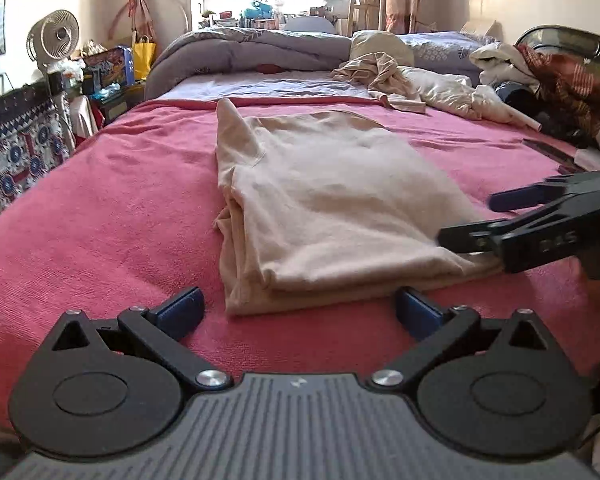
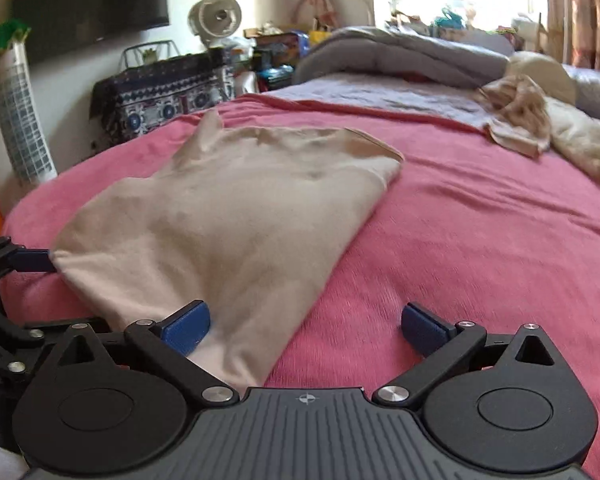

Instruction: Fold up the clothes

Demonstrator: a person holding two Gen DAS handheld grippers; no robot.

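Sunlit and crowded, the bedroom has a bright window behind a bed [image 1: 100,208] whose pink cover serves as the folding surface. A grey quilt [image 1: 252,50] is bunched toward the window end, probably pushed back to leave the pink stretch free for work. At the far right of that stretch lies a heap of unfolded clothes [image 1: 412,84], cream and beige, with more crumpled pieces beyond it; they look parked there, waiting their turn. A round fan [image 1: 54,36] stands by the wall on the left.

In the middle of the cover lies the beige garment [image 1: 324,200], already doubled into a long panel with layered edges along its near and left sides, so I judge the fold to be partly done, with another crosswise fold likely to follow. One end sticks up a little at the far left corner.

Left gripper [image 1: 300,310] hovers just short of the garment's near edge, jaws spread wide with nothing between them; the cloth's near left corner sits just ahead, between the two blue pads. Right gripper [image 2: 306,326] is likewise fully spread and grips nothing. In its own view the garment's near corner runs under its left pad [image 2: 186,326], while the right pad is over bare pink cover. From the left wrist view, that gripper comes in from the right, its tips at the garment's near right corner, well placed to pinch there.
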